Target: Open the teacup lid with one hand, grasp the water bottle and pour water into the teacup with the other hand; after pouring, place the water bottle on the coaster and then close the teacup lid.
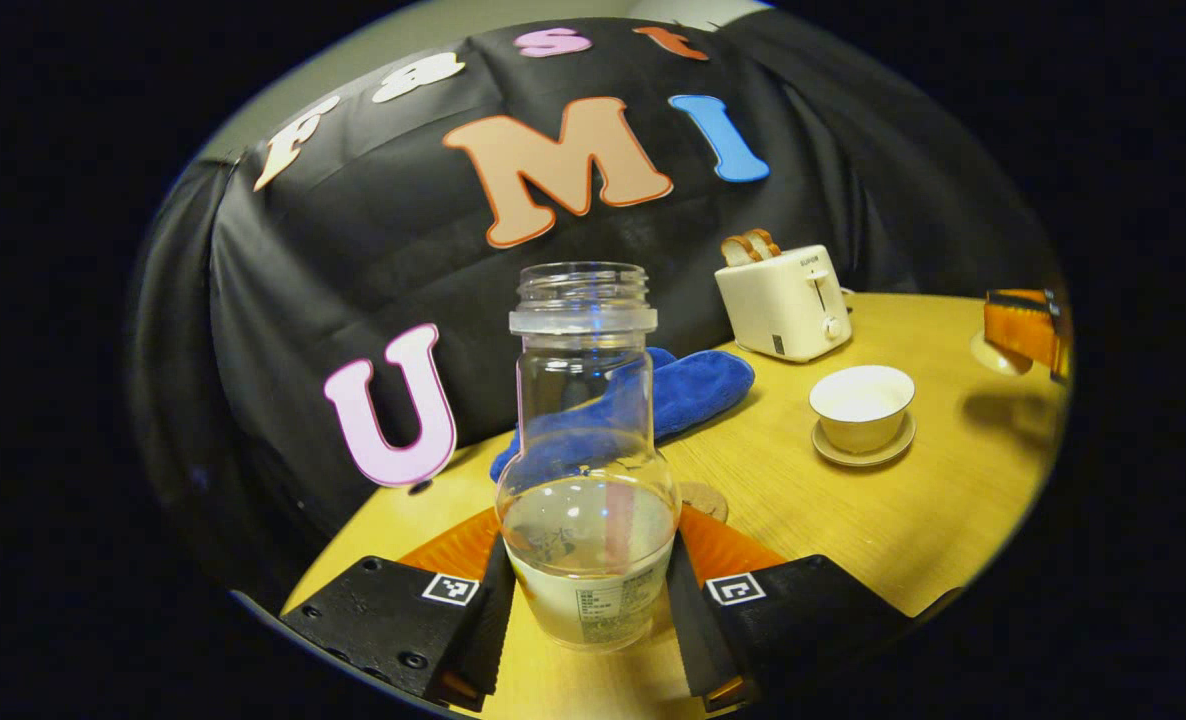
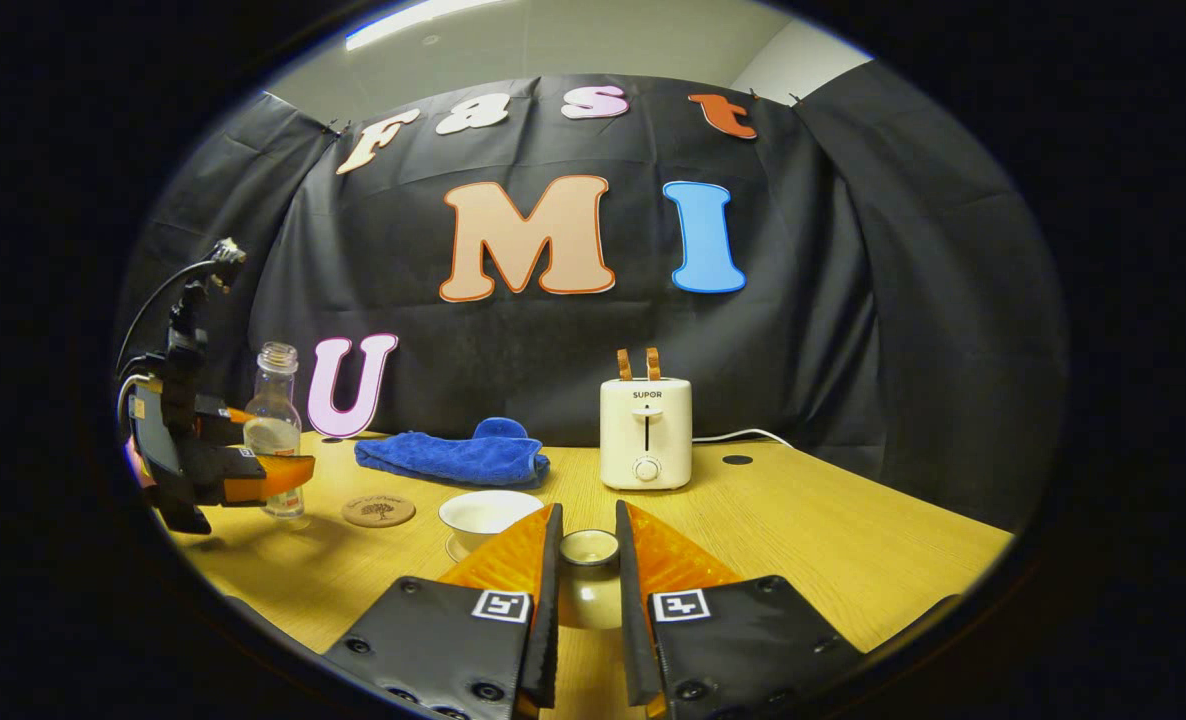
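A clear water bottle (image 1: pixel 587 470), uncapped and partly filled, stands upright between the fingers of my left gripper (image 1: pixel 590 540), which is shut on its lower body. The round coaster (image 1: pixel 703 498) peeks out just behind it on the right. The open white teacup (image 1: pixel 861 400) sits on its saucer farther right. My right gripper (image 2: pixel 587 528) is shut on the knob of the teacup lid (image 2: pixel 589 550), held above the table to the right of the teacup (image 2: pixel 488 512). In the right gripper view the bottle (image 2: pixel 275 430) and left gripper (image 2: pixel 253 470) are left of the coaster (image 2: pixel 378 511).
A blue cloth (image 2: pixel 453 455) lies at the back of the wooden table (image 2: pixel 853 540), behind the coaster and cup. A cream toaster (image 2: pixel 645 432) with two bread slices stands at the back, its cord running right. The black booth wall closes the far side.
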The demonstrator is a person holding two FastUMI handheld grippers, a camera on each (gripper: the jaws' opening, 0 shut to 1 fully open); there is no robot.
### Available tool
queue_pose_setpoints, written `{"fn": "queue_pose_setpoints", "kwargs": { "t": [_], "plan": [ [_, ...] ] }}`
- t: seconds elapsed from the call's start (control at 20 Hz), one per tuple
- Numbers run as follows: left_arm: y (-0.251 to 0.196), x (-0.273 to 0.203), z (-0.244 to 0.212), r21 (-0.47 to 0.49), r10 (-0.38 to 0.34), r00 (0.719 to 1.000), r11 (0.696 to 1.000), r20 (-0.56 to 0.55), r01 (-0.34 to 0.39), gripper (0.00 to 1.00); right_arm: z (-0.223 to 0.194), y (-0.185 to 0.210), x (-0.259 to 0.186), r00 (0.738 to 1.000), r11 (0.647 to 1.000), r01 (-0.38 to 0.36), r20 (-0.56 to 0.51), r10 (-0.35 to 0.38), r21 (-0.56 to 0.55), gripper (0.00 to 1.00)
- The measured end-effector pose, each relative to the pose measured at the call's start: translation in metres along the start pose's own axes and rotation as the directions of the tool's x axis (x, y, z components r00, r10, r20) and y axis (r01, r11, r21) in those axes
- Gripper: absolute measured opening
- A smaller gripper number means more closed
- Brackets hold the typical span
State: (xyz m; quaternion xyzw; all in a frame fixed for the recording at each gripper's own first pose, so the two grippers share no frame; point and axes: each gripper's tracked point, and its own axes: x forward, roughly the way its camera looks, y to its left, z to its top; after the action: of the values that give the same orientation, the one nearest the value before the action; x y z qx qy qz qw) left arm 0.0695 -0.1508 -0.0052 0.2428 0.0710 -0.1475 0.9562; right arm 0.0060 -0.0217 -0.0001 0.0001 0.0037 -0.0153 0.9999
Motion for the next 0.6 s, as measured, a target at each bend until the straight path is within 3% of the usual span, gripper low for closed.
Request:
{"fn": "queue_pose_setpoints", "kwargs": {
  "t": [0.15,0.25,0.45,0.6],
  "plan": [
    [-0.006,0.008,0.019,0.172,-0.003,1.000,0.985,0.015,0.000,0.67,0.001,-0.006,0.000,1.000,1.000,0.007,0.000,-0.007,-0.001,0.29],
    [-0.010,0.014,0.026,0.304,-0.001,1.000,0.953,0.015,-0.003,0.67,0.001,-0.012,0.000,1.000,1.000,0.016,0.000,-0.016,-0.001,0.30],
    [-0.020,0.030,0.033,0.548,0.001,1.000,0.837,0.007,-0.005,0.67,0.002,-0.030,0.000,0.999,0.999,0.047,0.000,-0.047,-0.001,0.29],
    [-0.028,0.041,0.027,0.645,-0.015,1.000,0.764,-0.023,0.026,0.67,0.003,-0.045,0.001,0.997,0.997,0.076,0.002,-0.076,-0.003,0.29]
  ]
}}
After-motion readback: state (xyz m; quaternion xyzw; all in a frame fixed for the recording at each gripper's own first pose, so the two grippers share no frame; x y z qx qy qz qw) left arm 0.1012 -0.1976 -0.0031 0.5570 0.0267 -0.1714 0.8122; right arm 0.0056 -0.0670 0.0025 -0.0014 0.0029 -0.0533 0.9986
